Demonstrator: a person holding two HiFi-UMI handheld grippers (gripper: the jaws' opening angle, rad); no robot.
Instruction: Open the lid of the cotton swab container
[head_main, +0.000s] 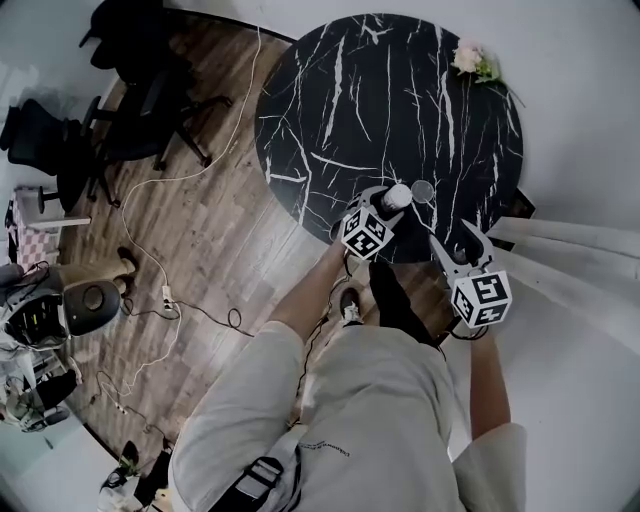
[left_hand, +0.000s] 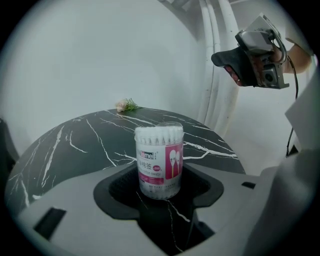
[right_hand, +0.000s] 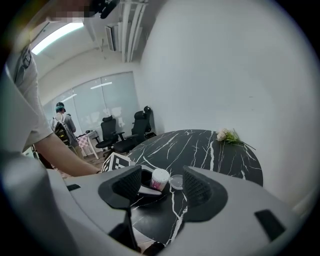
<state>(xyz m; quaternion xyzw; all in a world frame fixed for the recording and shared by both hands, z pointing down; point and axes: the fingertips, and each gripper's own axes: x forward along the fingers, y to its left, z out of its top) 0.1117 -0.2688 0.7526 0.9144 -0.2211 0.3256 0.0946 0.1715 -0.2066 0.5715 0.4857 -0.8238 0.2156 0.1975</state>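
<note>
The left gripper's fingers (left_hand: 119, 187) are closed on the cotton swab container (left_hand: 159, 161). Their dark pads sit against its lower wall on both sides, and it stands upright on the black marble worktop (left_hand: 75, 145). The right gripper (head_main: 455, 245) has its fingers spread apart with nothing between them. Out ahead of them the clear lid (right_hand: 176, 181) lies flat on the worktop, just beside the container on the right-finger side. The lid looks already off, with the swab tips bare at the top.

The main risk I see is spilling. The container is full and uncovered, so any tilt or lift by the left fingers could tip swabs out. A harder squeeze might buckle the thin clear wall. Both pieces sit near the worktop's near edge, so a careless sweep of the right fingers could knock the loose lid to the floor.

The left forearm reaches forward and low, with the left gripper (head_main: 390, 207) roughly level and its fingers just above the worktop. The right gripper is held higher and off to the person's right, well apart from the container and angled down toward it.
</note>
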